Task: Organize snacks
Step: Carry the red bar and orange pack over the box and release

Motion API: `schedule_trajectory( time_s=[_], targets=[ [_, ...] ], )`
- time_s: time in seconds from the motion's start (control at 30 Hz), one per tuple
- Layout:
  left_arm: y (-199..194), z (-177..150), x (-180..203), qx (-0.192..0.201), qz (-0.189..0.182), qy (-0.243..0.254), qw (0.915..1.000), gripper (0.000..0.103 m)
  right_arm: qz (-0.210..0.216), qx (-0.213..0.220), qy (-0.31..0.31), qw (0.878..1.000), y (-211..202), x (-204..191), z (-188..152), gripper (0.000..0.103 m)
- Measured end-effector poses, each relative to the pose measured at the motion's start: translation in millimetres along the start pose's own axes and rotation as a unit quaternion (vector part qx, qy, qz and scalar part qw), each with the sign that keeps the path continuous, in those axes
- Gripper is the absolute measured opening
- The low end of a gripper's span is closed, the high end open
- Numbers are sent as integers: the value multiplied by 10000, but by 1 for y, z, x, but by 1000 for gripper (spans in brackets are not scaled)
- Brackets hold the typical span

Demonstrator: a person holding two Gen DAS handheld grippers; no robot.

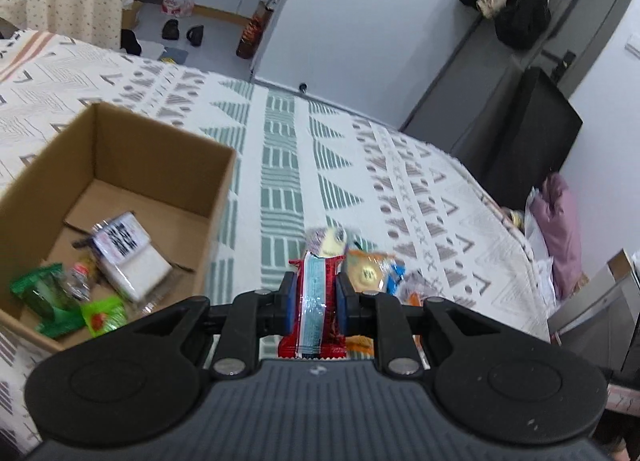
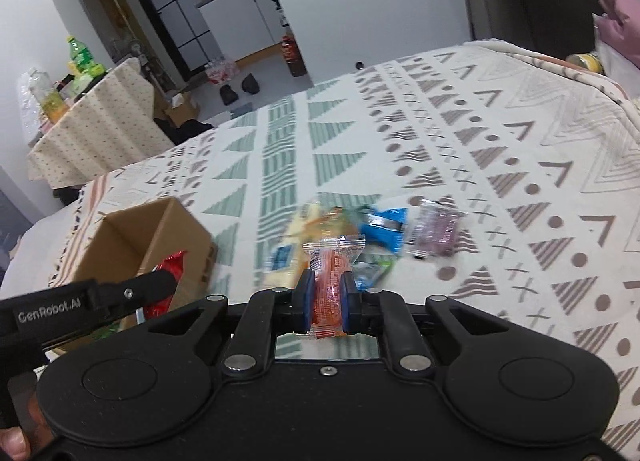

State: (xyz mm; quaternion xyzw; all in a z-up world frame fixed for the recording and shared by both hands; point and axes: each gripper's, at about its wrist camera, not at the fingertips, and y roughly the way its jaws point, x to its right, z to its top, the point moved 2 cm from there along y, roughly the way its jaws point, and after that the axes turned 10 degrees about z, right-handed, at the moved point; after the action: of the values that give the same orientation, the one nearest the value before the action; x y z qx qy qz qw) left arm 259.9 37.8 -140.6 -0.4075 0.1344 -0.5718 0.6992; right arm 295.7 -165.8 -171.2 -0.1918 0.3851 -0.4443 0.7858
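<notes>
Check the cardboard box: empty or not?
Not empty. The cardboard box is open-topped, with green packets and a white packet on its floor.

Left gripper (image 1: 316,293) closed, blue pads (image 1: 291,303) clamping red packet (image 1: 312,309) upright between them, raised just right of cardboard box (image 1: 120,165). Right gripper (image 2: 327,301) closed, pads (image 2: 306,299) pinching clear orange-filled sachet (image 2: 332,281), held farther right of box. In right wrist view, left gripper's black finger reaches in from left edge across box's near corner; fingertip of person's hand (image 2: 12,441) shows at lower left.
</notes>
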Motion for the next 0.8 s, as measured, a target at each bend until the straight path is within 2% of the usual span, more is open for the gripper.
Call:
schedule_trajectory(
  time_s=[0.47, 0.8],
  targets=[
    [-16, 25, -37, 268, 35, -424, 9987, 19, 304, 141, -347, 9988, 10, -54, 20, 13],
    [-19, 46, -84, 436, 307, -870, 9948, 19, 533, 152, -511, 9972, 26, -90, 28, 13]
  ],
)
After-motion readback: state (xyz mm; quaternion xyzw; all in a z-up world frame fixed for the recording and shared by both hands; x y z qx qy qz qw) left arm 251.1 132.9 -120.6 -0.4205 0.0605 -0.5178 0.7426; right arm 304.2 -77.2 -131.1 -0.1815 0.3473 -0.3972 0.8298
